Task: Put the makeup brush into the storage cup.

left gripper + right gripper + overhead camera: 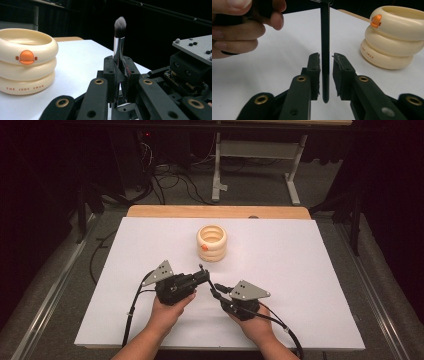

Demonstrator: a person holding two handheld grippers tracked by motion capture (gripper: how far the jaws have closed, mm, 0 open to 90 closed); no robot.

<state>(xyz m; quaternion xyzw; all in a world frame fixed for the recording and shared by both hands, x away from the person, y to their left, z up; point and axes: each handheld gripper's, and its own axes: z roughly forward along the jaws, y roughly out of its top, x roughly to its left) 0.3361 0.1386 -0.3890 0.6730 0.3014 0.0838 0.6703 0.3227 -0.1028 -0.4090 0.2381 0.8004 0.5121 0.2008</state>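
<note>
Nearest the lens in the left gripper view, the left gripper (119,75) has its black jaws clamped on the shiny silver ferrule of a slim black-handled makeup brush (119,37), whose dark bristle tuft stands at upper centre of that frame. At the far left of the same frame sits the cream plastic holder of three stacked rings with an orange duck-bill badge (26,61), resting on the white table sheet (80,62) and well apart from the jaws.

In the high view the two hands meet at lower centre, with the left gripper (200,272) to the left and the right gripper (216,292) just right of it, and the holder (211,242) lies above them at centre frame.

In the right gripper view the brush's black handle (325,50) hangs down the middle of the frame between the right gripper's (326,72) pads (315,72). A sliver of light shows on each side of it, so I judge these jaws slightly parted and not pressing. The holder (393,37) stands at the right edge.

The step seems to be a hand-over between the grippers. To do it well, the left gripper should keep its clamp firm until the right jaws either close squarely on the handle or draw fully clear. The brush should stay upright, bristles up, for lowering into the holder's opening.
</note>
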